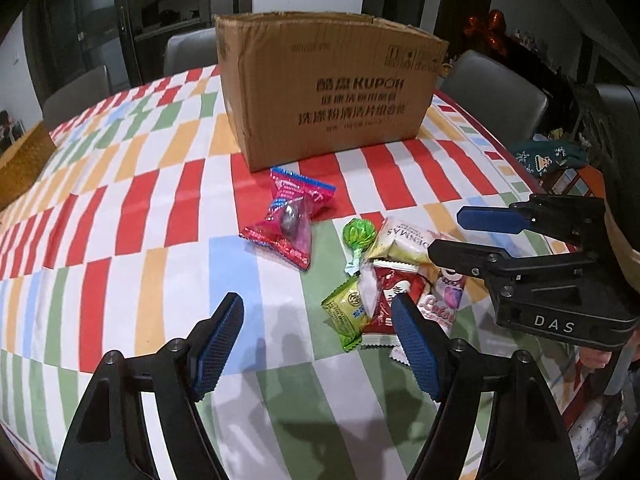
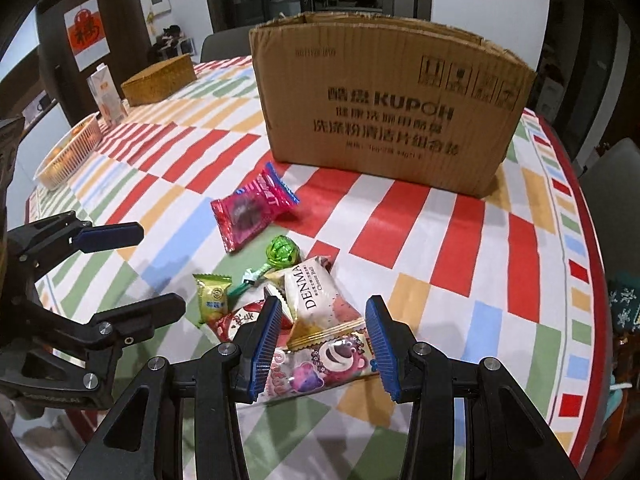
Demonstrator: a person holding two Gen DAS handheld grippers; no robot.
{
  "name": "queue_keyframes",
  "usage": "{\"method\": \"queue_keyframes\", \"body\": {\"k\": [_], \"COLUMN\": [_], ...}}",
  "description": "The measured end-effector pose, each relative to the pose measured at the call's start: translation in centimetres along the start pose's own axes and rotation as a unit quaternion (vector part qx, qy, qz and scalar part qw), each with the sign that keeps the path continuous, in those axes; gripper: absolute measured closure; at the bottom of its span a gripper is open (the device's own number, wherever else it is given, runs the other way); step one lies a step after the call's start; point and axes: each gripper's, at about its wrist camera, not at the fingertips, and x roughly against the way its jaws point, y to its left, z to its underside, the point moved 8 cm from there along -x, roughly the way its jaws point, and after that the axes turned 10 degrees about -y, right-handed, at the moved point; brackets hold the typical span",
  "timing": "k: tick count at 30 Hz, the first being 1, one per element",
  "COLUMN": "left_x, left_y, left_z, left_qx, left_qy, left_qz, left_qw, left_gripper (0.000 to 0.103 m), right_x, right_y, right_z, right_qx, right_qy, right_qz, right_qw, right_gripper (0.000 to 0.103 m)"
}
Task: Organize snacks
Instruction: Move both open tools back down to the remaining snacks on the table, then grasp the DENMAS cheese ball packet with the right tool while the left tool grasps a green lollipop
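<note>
Both the left gripper (image 1: 318,350) and right gripper (image 2: 320,344) hang with jaws apart and empty over the snack pile (image 2: 288,312), seemingly ready to fill the cardboard box (image 2: 384,108).

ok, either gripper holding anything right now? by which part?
Nothing held. The left gripper is open over bare cloth beside the snack pile; the right gripper is open, its fingers astride the bear packet without pressing it.
</note>
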Motion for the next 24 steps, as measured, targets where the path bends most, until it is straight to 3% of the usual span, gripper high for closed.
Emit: {"method": "queue_keyframes", "body": {"k": [11, 21, 24], "left_x": [-2.7, -4.5, -4.6], "left_y": [-0.1, -0.7, -0.8], "left_z": [0.9, 1.2, 1.1], "left_qx": [0.030, 0.044, 0.048], "left_qy": [0.032, 0.052, 0.051], "left_qz": [0.037, 0.057, 0.062], "left_qw": [0.9983, 0.9960, 0.9956], "left_gripper": [0.047, 0.069, 0.077], "right_x": [-2.9, -4.7, -4.6], "right_y": [0.2, -0.1, -0.1], "right_z": [-0.1, 0.2, 0.3], "right_qx": [-0.009, -0.036, -0.037], "right_qy": [0.026, 0.042, 0.041], "right_qz": [-0.017, -0.024, -0.021], "right_qw": [0.999, 0.998, 0.998], "right_gripper": [0.058, 0.059, 0.064]}}
